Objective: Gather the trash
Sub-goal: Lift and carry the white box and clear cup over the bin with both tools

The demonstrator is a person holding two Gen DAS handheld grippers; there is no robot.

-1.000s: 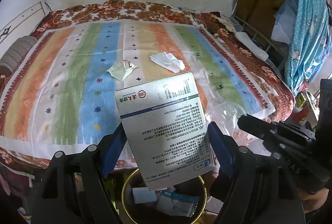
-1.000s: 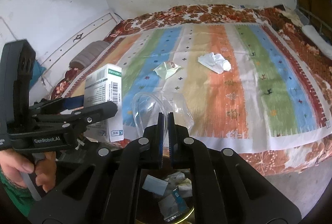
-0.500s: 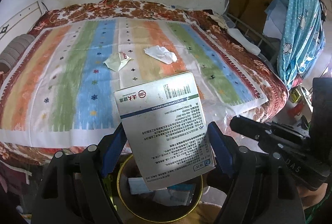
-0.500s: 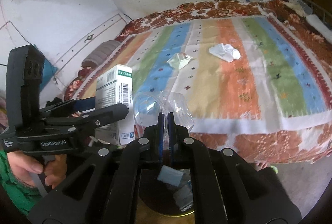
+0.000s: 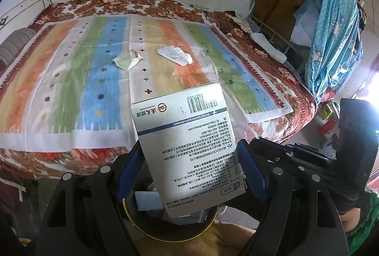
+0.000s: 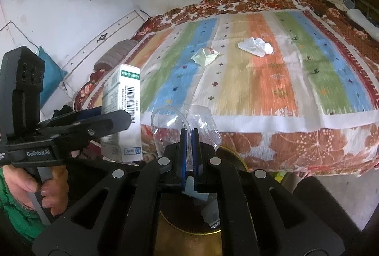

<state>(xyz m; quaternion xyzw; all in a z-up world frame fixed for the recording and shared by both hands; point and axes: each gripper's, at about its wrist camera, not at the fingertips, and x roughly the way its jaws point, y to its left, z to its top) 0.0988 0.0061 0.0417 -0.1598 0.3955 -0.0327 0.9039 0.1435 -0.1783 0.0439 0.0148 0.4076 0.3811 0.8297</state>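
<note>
Left hand-held gripper clamped on "SINO GRANDPHARMA" box; right pinching clear plastic.

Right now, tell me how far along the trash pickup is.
Done: some scraps already lie in the gold-rimmed bin. In hand: the left gripper clamps a white medicine box and the right gripper pinches clear plastic packaging, both above the bin, neither dropped yet. Left: a crumpled white tissue and a pale green wrapper lie on the striped bed cover.
</note>
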